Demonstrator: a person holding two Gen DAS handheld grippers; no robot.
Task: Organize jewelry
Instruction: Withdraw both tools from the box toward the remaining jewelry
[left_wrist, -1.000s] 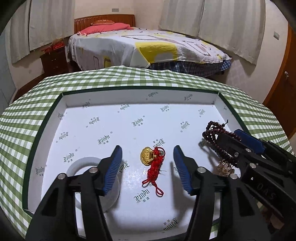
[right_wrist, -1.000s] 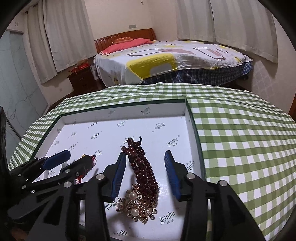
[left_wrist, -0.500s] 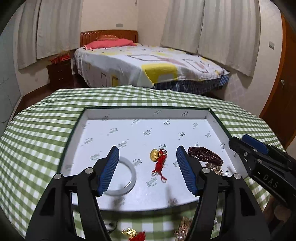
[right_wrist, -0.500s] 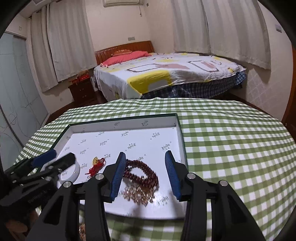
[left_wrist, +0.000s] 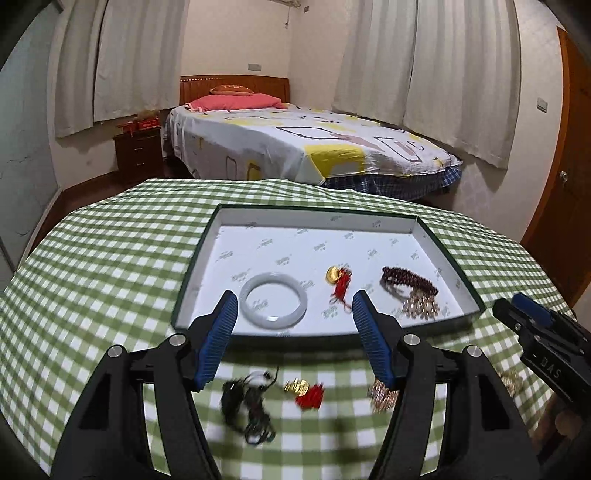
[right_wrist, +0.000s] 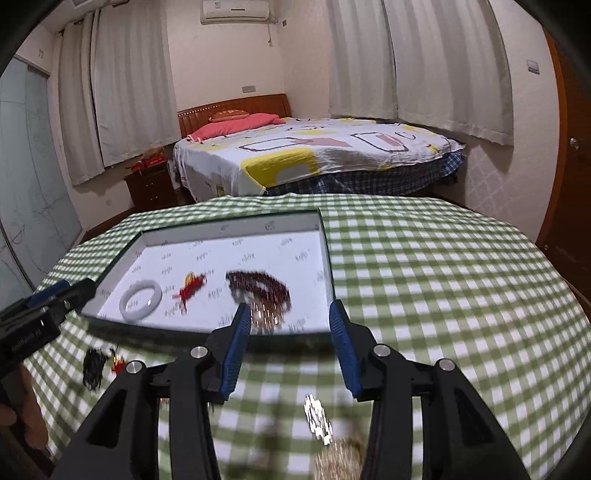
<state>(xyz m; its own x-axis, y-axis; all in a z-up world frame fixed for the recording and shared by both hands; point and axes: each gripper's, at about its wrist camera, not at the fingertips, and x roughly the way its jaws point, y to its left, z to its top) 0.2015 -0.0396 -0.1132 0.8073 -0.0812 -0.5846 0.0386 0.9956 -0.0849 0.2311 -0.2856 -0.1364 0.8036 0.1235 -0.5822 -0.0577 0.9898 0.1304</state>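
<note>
A white-lined tray (left_wrist: 443, 254) (right_wrist: 327, 254) holds a pale jade bangle (left_wrist: 273, 305) (right_wrist: 140, 300), a gold charm on red cord (left_wrist: 339, 280) (right_wrist: 190, 289), a dark red bead bracelet (left_wrist: 408, 280) (right_wrist: 258, 282) and a gold pearl brooch (left_wrist: 421, 306) (right_wrist: 264, 315). On the cloth in front lie a black cord necklace (left_wrist: 247, 410) (right_wrist: 92, 369), a second gold-and-red charm (left_wrist: 306, 392), a gold piece (left_wrist: 382, 393) and a silver piece (right_wrist: 317, 419). My left gripper (left_wrist: 291, 343) and right gripper (right_wrist: 288, 349) are open and empty above the cloth, before the tray.
The round table has a green checked cloth (right_wrist: 443, 277). A bed (left_wrist: 314, 147) stands behind it, with a nightstand (left_wrist: 136, 155) at the left. A door (left_wrist: 565, 184) is at the right.
Both grippers have pulled back and up out of the tray. The loose jewelry on the cloth in front of the tray has come into view.
</note>
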